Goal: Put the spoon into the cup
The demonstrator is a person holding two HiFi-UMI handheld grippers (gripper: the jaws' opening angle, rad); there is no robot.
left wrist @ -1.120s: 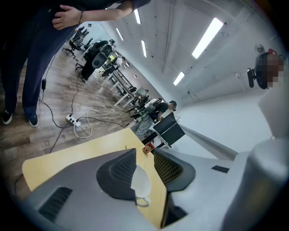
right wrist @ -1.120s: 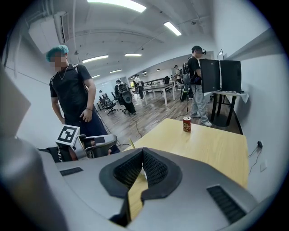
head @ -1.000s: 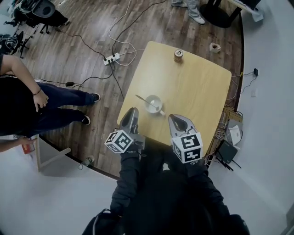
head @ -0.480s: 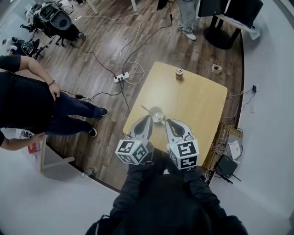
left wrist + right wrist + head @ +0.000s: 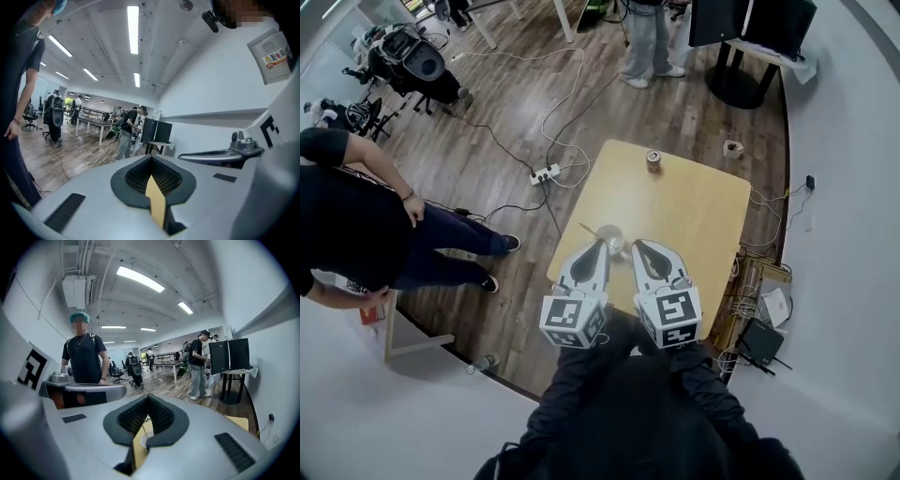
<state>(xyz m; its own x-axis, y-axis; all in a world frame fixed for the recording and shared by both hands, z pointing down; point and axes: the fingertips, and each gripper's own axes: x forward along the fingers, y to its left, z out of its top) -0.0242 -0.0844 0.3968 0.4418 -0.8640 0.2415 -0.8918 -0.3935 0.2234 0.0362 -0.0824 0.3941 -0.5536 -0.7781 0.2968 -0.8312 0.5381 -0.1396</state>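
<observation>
Both tools hang side by side over the near-left part of the desk (image 5: 705, 208), pointing across it, and I read each as pressed together with nothing pinched. On my left tool (image 5: 599, 245), the gripper view shows the ribbed black pads (image 5: 136, 176) meeting at the tip, with only a sliver of yellow desk top showing through the slot behind them. My right tool (image 5: 638, 247) looks the same, its pads (image 5: 133, 416) touching at the tip. Through its slot I catch the white cup (image 5: 148, 438) on the desk below. From the head view the cup sits close to the desk's left edge, toward the near-left corner, just past the two tool tips. The spoon (image 5: 590, 230) stands in it, handle slanting out toward that left edge. A small can (image 5: 653, 161) stands upright near the far edge, well apart from the cup. A person in dark clothes (image 5: 347, 230) stands on the wooden floor off the desk's left side.
</observation>
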